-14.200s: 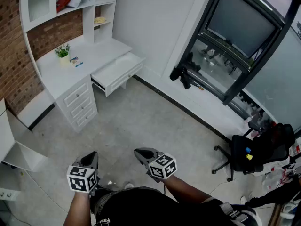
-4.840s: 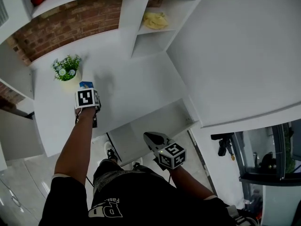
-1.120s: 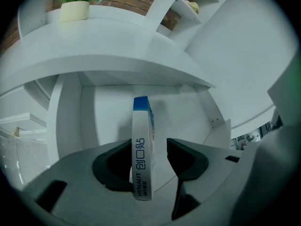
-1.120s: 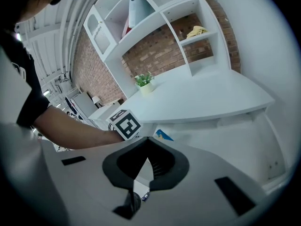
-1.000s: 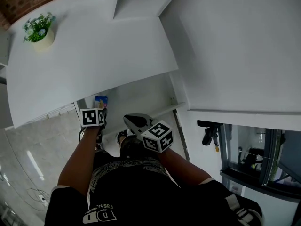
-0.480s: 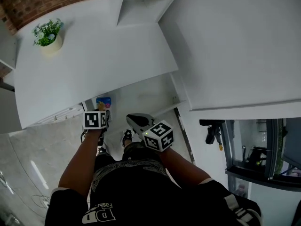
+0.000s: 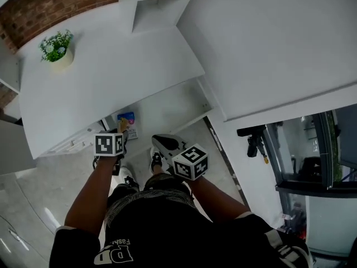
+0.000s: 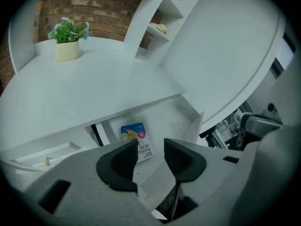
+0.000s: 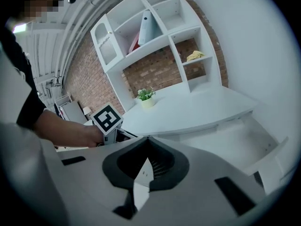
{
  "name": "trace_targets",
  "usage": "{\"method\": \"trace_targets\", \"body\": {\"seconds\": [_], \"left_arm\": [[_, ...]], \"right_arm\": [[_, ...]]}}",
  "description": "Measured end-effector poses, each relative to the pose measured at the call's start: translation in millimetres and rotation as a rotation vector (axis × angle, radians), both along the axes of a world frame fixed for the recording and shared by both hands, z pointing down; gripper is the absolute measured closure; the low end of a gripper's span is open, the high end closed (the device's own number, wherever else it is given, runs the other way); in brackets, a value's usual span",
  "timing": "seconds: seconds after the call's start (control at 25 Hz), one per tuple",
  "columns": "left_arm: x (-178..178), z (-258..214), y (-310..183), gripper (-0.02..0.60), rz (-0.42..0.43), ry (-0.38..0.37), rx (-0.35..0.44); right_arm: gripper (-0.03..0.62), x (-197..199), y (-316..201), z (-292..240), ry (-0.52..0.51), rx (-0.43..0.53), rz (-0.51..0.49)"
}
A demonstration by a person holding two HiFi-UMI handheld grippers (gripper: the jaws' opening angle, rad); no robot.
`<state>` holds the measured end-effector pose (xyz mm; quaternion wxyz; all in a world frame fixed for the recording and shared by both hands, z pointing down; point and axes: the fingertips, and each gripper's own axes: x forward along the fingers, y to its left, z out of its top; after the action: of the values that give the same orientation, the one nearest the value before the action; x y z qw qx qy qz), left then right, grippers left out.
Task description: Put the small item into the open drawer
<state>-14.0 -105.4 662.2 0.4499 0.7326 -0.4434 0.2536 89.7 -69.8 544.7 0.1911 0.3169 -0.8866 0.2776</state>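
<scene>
At the left gripper (image 8: 150, 150): jaws apart and closing, nothing between the pads. Only bare drawer floor shows through the gap, so it is empty.

Just past its tips, ahead and a little toward the left jaw, is the small item (image 8: 135, 133), a flat blue-and-white packet. It lies face up on the floor of the open drawer (image 8: 171, 119) and touches neither jaw. Its near end is hidden behind the left jaw in the left gripper view.

Head view agrees. The left gripper (image 7: 123, 129) hangs by the front-left corner of the drawer (image 7: 170, 106). The packet (image 7: 128, 124) sits just beside the tips, in the drawer's left end. The floor is bare from there to the right end wall. The packet's long axis runs front to back of the drawer, roughly along the gripper's own reach and slightly skewed.

Right gripper (image 7: 160, 140): jaws shut together (image 9: 149, 142), holding nothing. It is off the drawer's front edge, further right, and farther from the packet than the left.

Outward: white desk top (image 7: 111, 77) overhangs the drawer's back. A potted plant (image 7: 56, 46) stands near its far-left corner.

Judgement: the packet looks delivered and the placing step done. If a re-grip were wanted, the left is nearer, and its pads would span the packet's short width. Otherwise the left gripper can draw straight back off the front edge.
</scene>
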Motion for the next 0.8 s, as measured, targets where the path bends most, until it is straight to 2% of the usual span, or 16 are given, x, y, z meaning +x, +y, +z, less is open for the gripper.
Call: {"method": "trace_targets", "body": {"seconds": [0.24, 0.44, 0.8], "left_arm": [[-16, -39, 16, 0.492, 0.030, 0.013, 0.083], [-18, -73, 37, 0.546, 0.105, 0.034, 0.149], [-13, -123, 83, 0.565, 0.153, 0.013, 0.249]], "right_arm": [[0.589, -1, 24, -8, -0.013, 0.015, 0.077], [0.589, -3, 42, -27, -0.039, 0.046, 0.109], [0.589, 6, 71, -50, -0.082, 0.070, 0.083]]}}
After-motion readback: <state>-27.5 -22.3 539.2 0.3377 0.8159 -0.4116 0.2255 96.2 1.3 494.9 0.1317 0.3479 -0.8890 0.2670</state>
